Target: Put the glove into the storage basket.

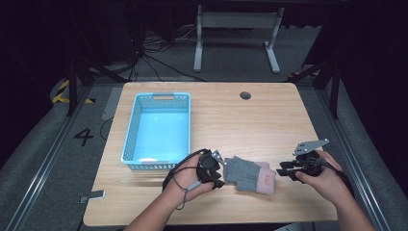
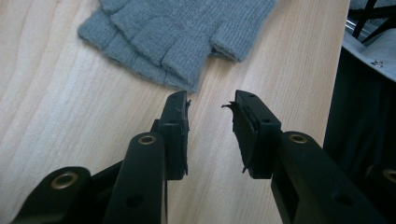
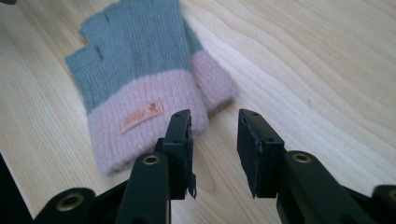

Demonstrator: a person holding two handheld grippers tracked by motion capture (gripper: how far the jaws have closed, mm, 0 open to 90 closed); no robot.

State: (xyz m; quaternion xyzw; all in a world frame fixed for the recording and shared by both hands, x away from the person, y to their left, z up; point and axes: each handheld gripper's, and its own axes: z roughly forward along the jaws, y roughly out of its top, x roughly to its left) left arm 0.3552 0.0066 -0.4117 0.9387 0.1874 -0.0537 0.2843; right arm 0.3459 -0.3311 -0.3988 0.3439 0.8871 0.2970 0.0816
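Observation:
A grey knitted fingerless glove with a pink cuff lies flat on the wooden table, near the front edge. My left gripper is just left of its finger ends and stands open, empty; the grey finger stubs of the glove lie right ahead of the left gripper. My right gripper sits a little right of the cuff, open and empty. In the right gripper view the pink cuff with its orange label lies just in front of the right gripper.
A light blue plastic basket stands on the left half of the table, behind my left hand. A round cable hole sits near the far edge. The table's front edge is close behind both hands. Metal table legs stand on the floor beyond.

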